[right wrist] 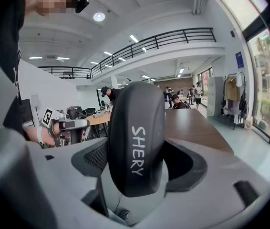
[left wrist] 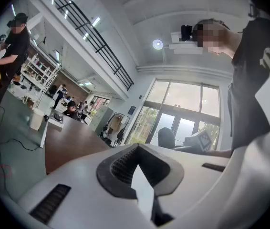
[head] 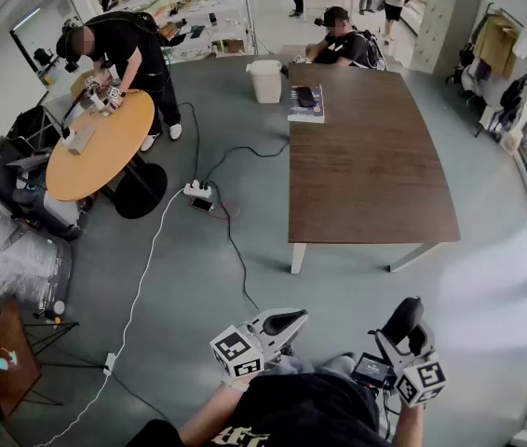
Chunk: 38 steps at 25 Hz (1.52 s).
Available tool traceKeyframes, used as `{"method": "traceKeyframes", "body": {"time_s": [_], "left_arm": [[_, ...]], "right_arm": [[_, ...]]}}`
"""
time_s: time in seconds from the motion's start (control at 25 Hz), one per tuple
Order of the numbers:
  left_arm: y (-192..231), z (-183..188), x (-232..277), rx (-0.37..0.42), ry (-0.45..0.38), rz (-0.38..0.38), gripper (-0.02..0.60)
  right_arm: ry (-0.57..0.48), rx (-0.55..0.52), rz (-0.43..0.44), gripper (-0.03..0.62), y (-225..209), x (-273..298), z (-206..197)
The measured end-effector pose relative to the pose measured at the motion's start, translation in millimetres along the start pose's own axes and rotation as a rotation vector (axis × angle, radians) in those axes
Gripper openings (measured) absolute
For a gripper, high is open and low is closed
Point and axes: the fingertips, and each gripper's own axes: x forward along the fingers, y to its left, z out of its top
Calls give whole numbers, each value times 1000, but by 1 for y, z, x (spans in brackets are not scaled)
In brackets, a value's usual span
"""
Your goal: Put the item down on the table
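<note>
Fingers (right wrist: 93, 159) of the right gripper (right wrist: 140, 175) clamp the black oval item (right wrist: 137, 128), seemingly ready for the far tabletop (head: 375, 156); the left gripper (left wrist: 137, 175) rests closed and empty, likely unneeded.

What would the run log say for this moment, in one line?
right gripper: shut on black item marked SHERY | left gripper: shut, empty | brown table: ahead, item not yet on it

Item (head: 403, 320) partly hidden; poss mouse
</note>
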Motion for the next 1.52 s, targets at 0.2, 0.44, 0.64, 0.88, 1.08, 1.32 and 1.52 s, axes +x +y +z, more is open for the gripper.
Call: {"method": "traceKeyframes", "body": {"time_s": [0.2, 0.44, 0.64, 0.88, 1.08, 1.32, 1.52], "left_arm": [[-4, -10, -22, -32, 23, -12, 6], [7, -18, -16, -54, 26, -3, 6], [24, -6, -1, -42, 27, 23, 6], [27, 5, 33, -36, 29, 34, 6], [34, 6, 65, -31, 46, 46, 6], [40, 10, 109, -20, 66, 51, 6], [46, 2, 137, -14, 93, 62, 6]], "right_arm": [[57, -2, -7, 342, 25, -7, -8], [77, 1, -5, 342, 20, 0, -11], [79, -40, 22, 342, 5, 22, 2], [51, -59, 36, 342, -29, 36, 24], [52, -70, 50, 342, -62, 45, 30], [46, -42, 26, 342, -117, 46, 33], [40, -32, 19, 342, -155, 50, 31]]}}
